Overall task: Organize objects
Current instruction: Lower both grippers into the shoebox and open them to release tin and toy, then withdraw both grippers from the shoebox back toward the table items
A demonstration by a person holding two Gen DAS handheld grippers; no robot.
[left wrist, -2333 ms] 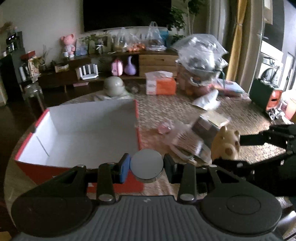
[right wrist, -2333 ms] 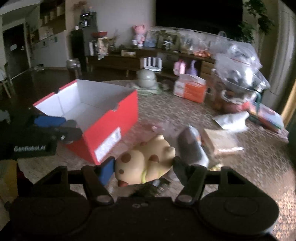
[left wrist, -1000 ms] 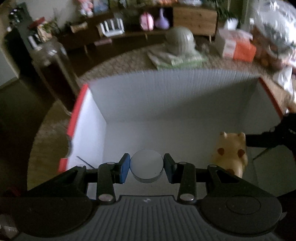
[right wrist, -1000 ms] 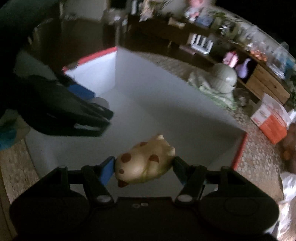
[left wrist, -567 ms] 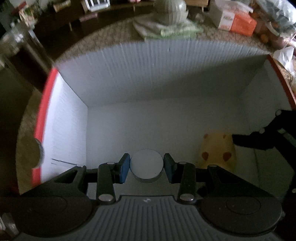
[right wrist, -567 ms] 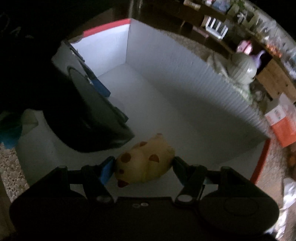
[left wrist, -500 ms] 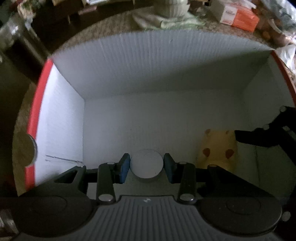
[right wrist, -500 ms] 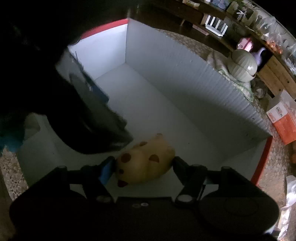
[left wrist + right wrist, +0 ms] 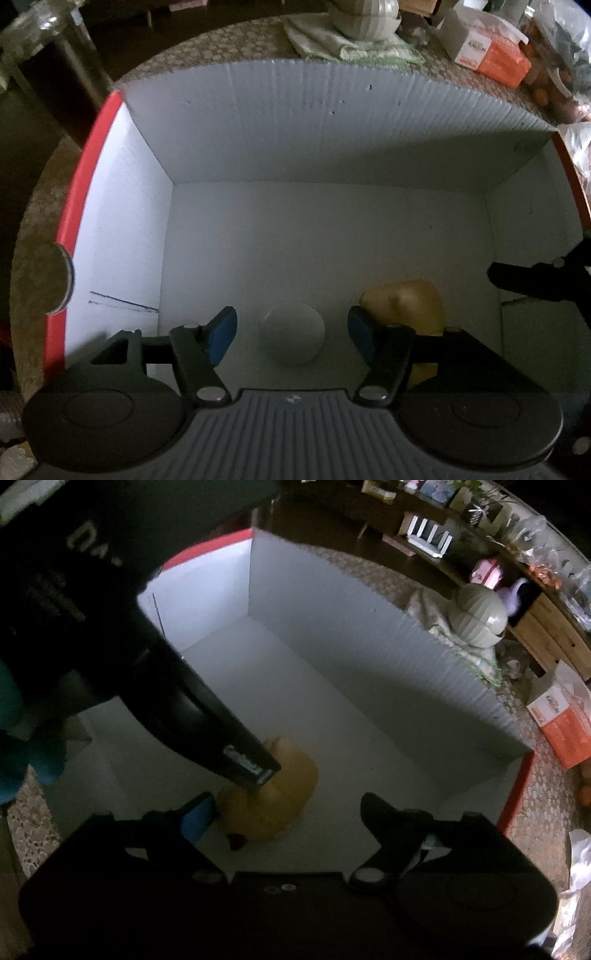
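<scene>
A red cardboard box (image 9: 75, 206) with a white inside fills both views. Inside it, my left gripper (image 9: 293, 334) points down with its jaws opening. A round white disc (image 9: 294, 332) lies on the box floor between the blue pads, touching neither. My right gripper (image 9: 282, 818) also hangs in the box (image 9: 332, 627), its jaws opening. The yellow spotted animal toy (image 9: 284, 805) rests on the floor between them, near the left pad and apart from the right one. The left gripper's finger (image 9: 207, 716) crosses over the toy. In the left wrist view the toy (image 9: 413, 302) lies right of the disc.
The box stands on a patterned round table (image 9: 207, 55). Beyond its far wall sit a grey ribbed pot (image 9: 364, 16) on a folded cloth and an orange-and-white carton (image 9: 487, 55). Plastic bags lie at the right edge. A dark sideboard (image 9: 546, 627) stands behind.
Both grippers sank into the box and their jaws spread. The disc left the left pads and lies on the box floor. The toy dropped from the right pads onto the floor.
</scene>
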